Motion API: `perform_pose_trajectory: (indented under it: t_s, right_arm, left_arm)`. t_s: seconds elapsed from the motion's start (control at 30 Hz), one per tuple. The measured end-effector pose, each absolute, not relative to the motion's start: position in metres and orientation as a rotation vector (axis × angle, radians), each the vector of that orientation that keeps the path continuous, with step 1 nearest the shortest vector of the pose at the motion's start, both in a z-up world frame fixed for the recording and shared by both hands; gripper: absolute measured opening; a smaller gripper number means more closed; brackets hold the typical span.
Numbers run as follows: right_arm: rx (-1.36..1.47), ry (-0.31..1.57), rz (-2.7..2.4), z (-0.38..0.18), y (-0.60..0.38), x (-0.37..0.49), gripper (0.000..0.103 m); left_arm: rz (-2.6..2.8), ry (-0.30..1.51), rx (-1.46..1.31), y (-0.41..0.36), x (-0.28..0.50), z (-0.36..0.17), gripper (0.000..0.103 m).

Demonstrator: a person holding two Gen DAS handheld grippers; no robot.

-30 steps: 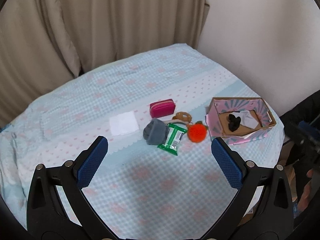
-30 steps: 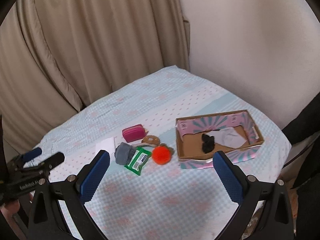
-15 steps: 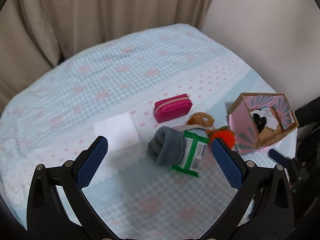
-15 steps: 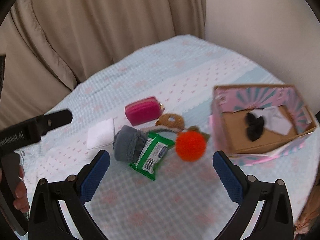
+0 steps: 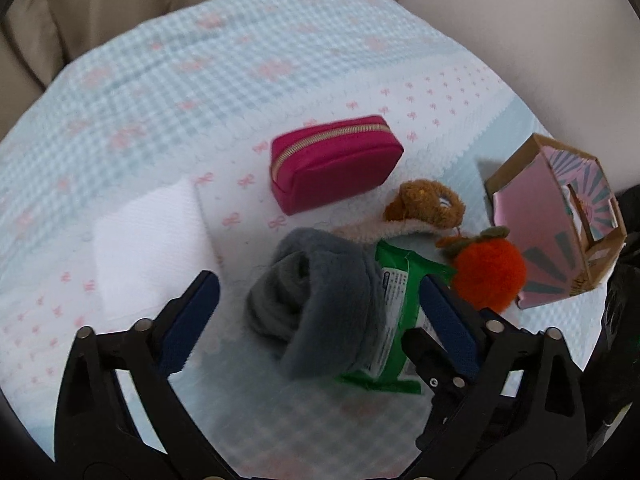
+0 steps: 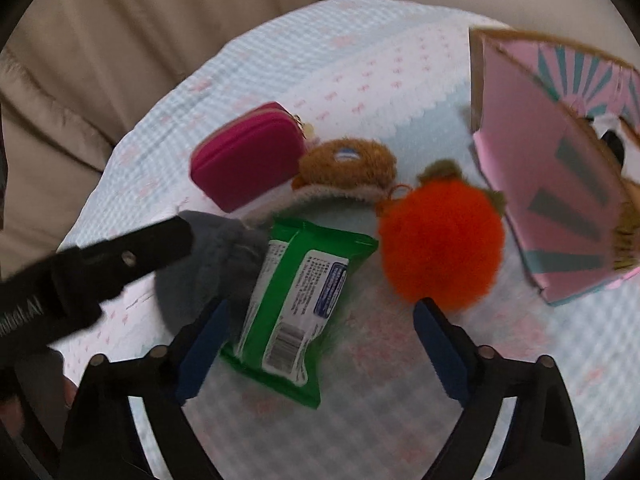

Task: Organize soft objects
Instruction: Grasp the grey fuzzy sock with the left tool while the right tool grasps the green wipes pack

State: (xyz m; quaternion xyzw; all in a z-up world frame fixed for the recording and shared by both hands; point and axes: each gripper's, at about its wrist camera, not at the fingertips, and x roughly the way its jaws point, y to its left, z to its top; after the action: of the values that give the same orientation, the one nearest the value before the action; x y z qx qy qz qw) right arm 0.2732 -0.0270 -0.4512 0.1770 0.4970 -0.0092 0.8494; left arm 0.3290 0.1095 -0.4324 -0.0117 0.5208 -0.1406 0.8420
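A grey fleece bundle (image 5: 316, 300) lies on the bed between the fingers of my left gripper (image 5: 316, 280). Its jaws are closing, and the pads stand clear of the fleece. Beside it is a green wipes pack (image 6: 296, 312), which sits between the fingers of my right gripper (image 6: 322, 304). Those jaws are closing too, without touching the pack. An orange plush ball (image 6: 440, 240) rests right of the pack, and a brown plush toy (image 6: 348, 164) lies behind it. The left gripper's black finger (image 6: 120, 260) crosses over the grey fleece (image 6: 224, 248).
A magenta zip pouch (image 5: 336, 160) lies behind the pile and a folded white cloth (image 5: 148, 240) to its left. A pink cardboard box (image 5: 556, 220) stands at the right with dark and white items inside. Beige curtains hang behind the checked bedspread (image 5: 240, 60).
Both grippers have dropped toward the pile, which now fills the views. Each pair of fingers has narrowed a little, the left around the grey fleece and the right around the green pack.
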Motion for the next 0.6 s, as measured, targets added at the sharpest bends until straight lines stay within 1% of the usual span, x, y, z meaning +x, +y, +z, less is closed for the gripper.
perform_pose_trajectory:
  t_s: [0.1, 0.13, 0.17, 0.2, 0.23, 0.3, 0.37, 0.5, 0.57, 0.6]
  right_arm:
    - [0.39, 1.047, -0.019, -0.459, -0.027, 0.281, 0.083]
    - [0.391, 1.05, -0.018, -0.461, -0.026, 0.284, 0.079]
    - [0.392, 1.054, -0.017, -0.464, -0.026, 0.286, 0.071]
    - [0.395, 1.064, -0.013, -0.468, -0.025, 0.288, 0.069]
    - [0.403, 1.07, -0.005, -0.471, -0.025, 0.29, 0.067]
    - [0.391, 1.078, 0.002, -0.474, -0.022, 0.291, 0.066]
    - [0.39, 1.071, 0.005, -0.475, -0.02, 0.29, 0.065]
    - [0.408, 1.074, 0.012, -0.477, -0.019, 0.292, 0.061]
    - [0.396, 1.072, 0.03, -0.478, -0.014, 0.292, 0.052]
    - [0.391, 1.071, 0.039, -0.478, -0.013, 0.292, 0.049]
  left_arm:
    - [-0.3, 1.123, -0.023, 0.107, 0.337, -0.448, 0.093]
    - [-0.302, 1.134, -0.022, 0.106, 0.34, -0.453, 0.089]
    - [-0.304, 1.144, -0.018, 0.106, 0.34, -0.457, 0.085]
    - [-0.302, 1.156, -0.007, 0.105, 0.341, -0.463, 0.08]
    - [-0.299, 1.158, -0.007, 0.106, 0.341, -0.464, 0.08]
    - [-0.298, 1.161, -0.024, 0.111, 0.341, -0.469, 0.079]
    - [-0.299, 1.169, -0.057, 0.117, 0.342, -0.472, 0.077]
    - [-0.311, 1.162, -0.067, 0.123, 0.338, -0.474, 0.067]
    - [-0.317, 1.156, -0.056, 0.123, 0.335, -0.475, 0.063]
    - [-0.319, 1.154, -0.052, 0.123, 0.334, -0.475, 0.061]
